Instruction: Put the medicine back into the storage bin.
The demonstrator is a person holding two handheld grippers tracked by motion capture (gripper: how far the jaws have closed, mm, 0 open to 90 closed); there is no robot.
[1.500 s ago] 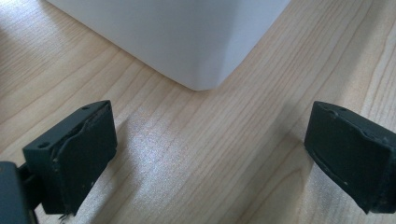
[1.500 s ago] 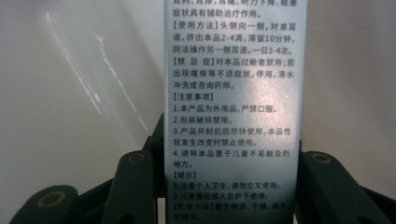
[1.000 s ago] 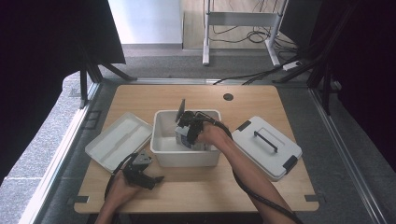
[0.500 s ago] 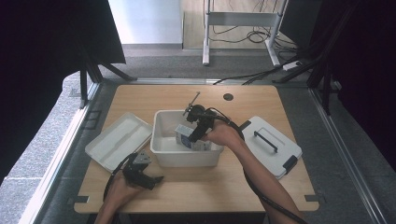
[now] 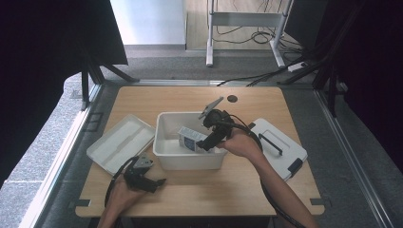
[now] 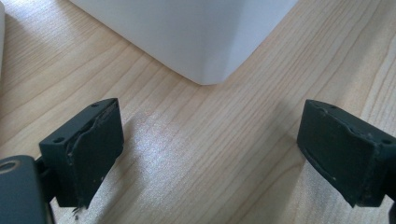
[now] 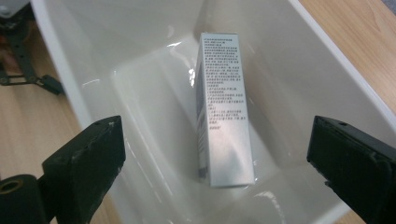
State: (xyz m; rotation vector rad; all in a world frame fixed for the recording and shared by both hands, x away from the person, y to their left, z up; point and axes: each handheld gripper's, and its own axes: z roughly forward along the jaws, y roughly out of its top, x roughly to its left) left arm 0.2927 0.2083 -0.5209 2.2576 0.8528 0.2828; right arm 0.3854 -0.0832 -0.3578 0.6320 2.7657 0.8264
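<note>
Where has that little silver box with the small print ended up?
In the high view the silver box lies inside the open white tub at the table's middle, just below the right gripper, whose jaws stand open and clear of it.

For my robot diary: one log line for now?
right tongs: just opened, empty, above box | box: in white bin | left tongs: open, on table

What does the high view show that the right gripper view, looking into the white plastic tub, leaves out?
High view: the wooden table, a flat white tray lid, a white lidded box with a dark handle, and both hands with the left gripper and right gripper. Right gripper view: small printed text on the silver-white carton. Both: that carton lying inside the white plastic tub.
</note>
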